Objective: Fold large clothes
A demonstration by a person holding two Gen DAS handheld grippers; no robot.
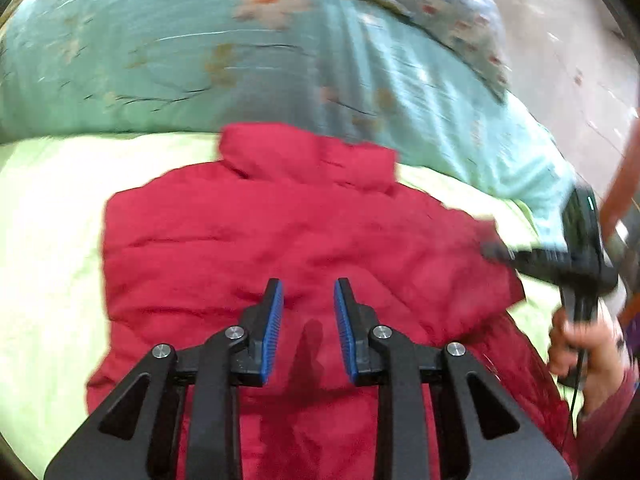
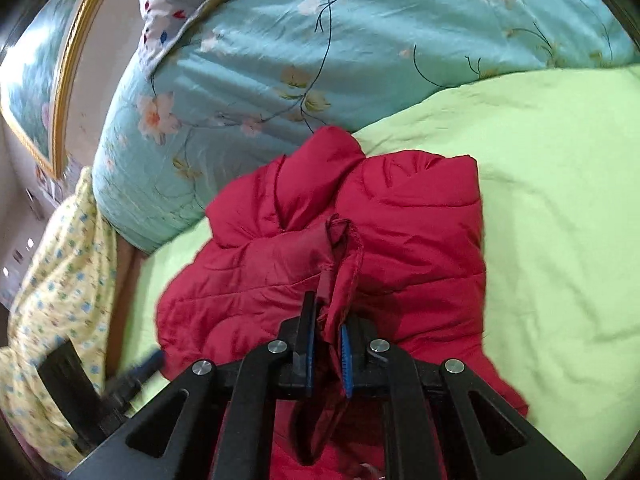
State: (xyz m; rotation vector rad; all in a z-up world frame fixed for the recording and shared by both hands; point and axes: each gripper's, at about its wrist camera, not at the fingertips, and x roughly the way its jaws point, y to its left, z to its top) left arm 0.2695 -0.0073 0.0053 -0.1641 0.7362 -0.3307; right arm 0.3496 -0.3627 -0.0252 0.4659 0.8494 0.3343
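Red quilted puffer jacket (image 1: 280,240) fills our left wrist view, lying flat on the pale green bedsheet (image 1: 48,240) with its collar toward the turquoise floral quilt (image 1: 200,60). Our left gripper (image 1: 308,300) hangs above it, its 2 blue pads parted a little with nothing between them. At the right edge a hand (image 1: 580,344) grips the other tool's black handle.

From our right wrist view, the right gripper (image 2: 326,320) is clamped on a bunched fold of jacket fabric. The jacket (image 2: 420,232) lies crumpled on the sheet (image 2: 560,200), just below the quilt (image 2: 280,40).
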